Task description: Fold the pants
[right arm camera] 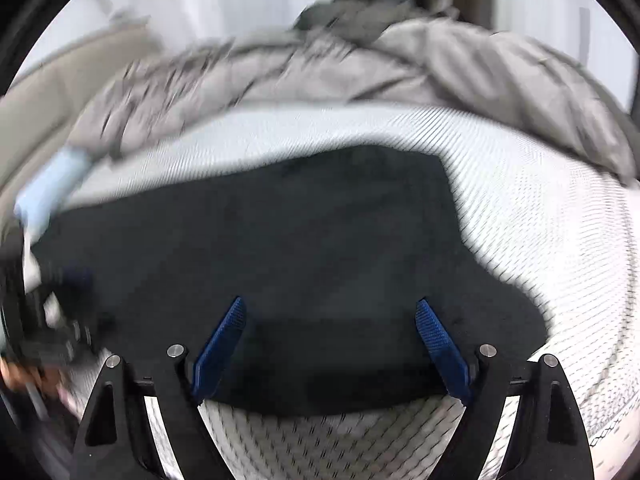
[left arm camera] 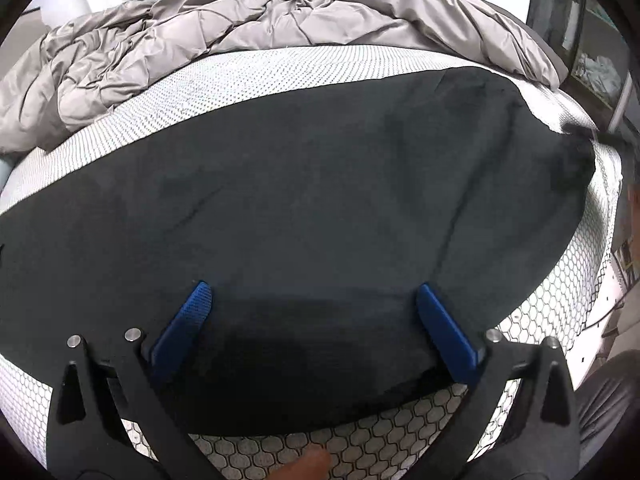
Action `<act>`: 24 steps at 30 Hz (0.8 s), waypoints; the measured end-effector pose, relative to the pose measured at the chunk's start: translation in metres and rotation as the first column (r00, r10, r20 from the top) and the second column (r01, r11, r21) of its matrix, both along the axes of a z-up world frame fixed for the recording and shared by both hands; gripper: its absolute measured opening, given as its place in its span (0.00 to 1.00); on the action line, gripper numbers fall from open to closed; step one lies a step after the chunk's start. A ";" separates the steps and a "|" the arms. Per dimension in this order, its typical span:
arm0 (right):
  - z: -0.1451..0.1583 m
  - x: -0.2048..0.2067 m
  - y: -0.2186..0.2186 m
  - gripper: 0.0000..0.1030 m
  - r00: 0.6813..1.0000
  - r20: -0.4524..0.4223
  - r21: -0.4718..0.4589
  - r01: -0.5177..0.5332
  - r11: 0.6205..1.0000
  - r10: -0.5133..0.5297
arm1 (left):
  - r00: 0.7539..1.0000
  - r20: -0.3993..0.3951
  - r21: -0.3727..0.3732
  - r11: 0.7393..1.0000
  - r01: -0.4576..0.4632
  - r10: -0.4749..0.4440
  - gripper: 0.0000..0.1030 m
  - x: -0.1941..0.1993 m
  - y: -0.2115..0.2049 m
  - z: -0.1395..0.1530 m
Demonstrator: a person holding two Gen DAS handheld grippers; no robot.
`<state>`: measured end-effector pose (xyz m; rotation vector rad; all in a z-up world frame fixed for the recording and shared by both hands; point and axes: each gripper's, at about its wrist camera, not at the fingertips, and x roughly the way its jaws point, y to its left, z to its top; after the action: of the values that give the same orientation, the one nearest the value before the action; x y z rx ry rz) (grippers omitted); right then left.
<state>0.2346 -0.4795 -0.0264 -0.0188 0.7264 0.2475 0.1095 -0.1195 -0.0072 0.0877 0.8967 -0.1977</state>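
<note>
Dark navy pants [left arm camera: 320,200] lie flat across a white patterned mattress [left arm camera: 200,88], folded into a broad panel. My left gripper [left arm camera: 312,292] is open, its blue fingers [left arm camera: 184,320] spread just above the near edge of the pants, holding nothing. In the blurred right wrist view the same pants [right arm camera: 300,260] lie on the mattress [right arm camera: 540,220]. My right gripper [right arm camera: 330,308] is open and empty over their near edge. The left gripper shows blurred at that view's far left [right arm camera: 48,320].
A crumpled grey comforter [left arm camera: 240,28] is piled at the back of the bed, also in the right wrist view [right arm camera: 360,64]. The mattress side with a honeycomb pattern [left arm camera: 360,448] drops off at the front. Furniture stands at the far right [left arm camera: 600,60].
</note>
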 end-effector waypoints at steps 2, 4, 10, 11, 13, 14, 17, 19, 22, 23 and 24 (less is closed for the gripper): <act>0.012 0.009 -0.011 0.86 0.996 0.038 0.041 0.075 0.996 -0.077 | 1.000 0.004 0.008 1.000 0.008 -0.008 0.99 -0.001 0.000 0.001; 0.021 0.026 -0.027 0.86 0.995 0.009 0.142 0.101 0.985 -0.103 | 1.000 0.005 0.004 1.000 0.010 -0.010 0.99 0.000 0.001 0.003; 0.042 0.096 -0.045 0.86 0.986 -0.090 0.159 0.154 0.975 -0.141 | 0.998 0.065 -0.081 0.997 -0.005 0.010 0.99 0.003 0.014 0.023; 0.042 0.108 -0.048 0.86 0.984 -0.117 0.157 0.155 0.975 -0.137 | 0.998 0.061 -0.083 0.996 -0.014 0.020 0.99 0.006 0.014 0.023; 0.031 0.133 -0.049 0.86 0.978 -0.167 0.148 0.151 0.977 -0.126 | 0.999 0.043 -0.087 0.996 -0.026 0.029 0.99 0.012 0.014 0.021; 0.025 0.147 -0.049 0.85 0.973 -0.195 0.135 0.151 0.979 -0.123 | 0.999 0.039 -0.090 0.995 -0.030 0.034 0.99 0.014 0.015 0.020; 0.004 0.168 -0.042 0.75 0.951 -0.292 0.133 0.142 0.981 -0.098 | 0.999 0.024 -0.084 0.996 -0.037 0.039 0.99 0.019 0.016 0.016; 0.002 0.170 -0.032 0.56 0.952 -0.278 0.045 0.143 0.989 -0.125 | 0.999 0.023 -0.084 0.996 -0.033 0.035 0.99 0.020 0.016 0.015; 0.005 0.169 -0.025 0.42 0.969 -0.227 0.003 0.096 0.995 -0.093 | 0.999 0.022 -0.080 0.996 -0.030 0.032 0.99 0.022 0.014 0.014; 0.008 0.167 -0.026 0.41 0.975 -0.196 -0.004 0.101 0.995 -0.100 | 0.999 0.022 -0.081 0.996 -0.029 0.031 0.99 0.023 0.013 0.013; 0.011 0.167 -0.027 0.41 0.978 -0.171 -0.013 0.122 0.992 -0.122 | 0.999 0.020 -0.079 0.996 -0.032 0.033 0.99 0.024 0.013 0.013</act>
<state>0.4021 -0.5062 -0.0155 0.0459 0.8965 0.1315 0.1336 -0.1066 0.0056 0.0022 0.8678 -0.2013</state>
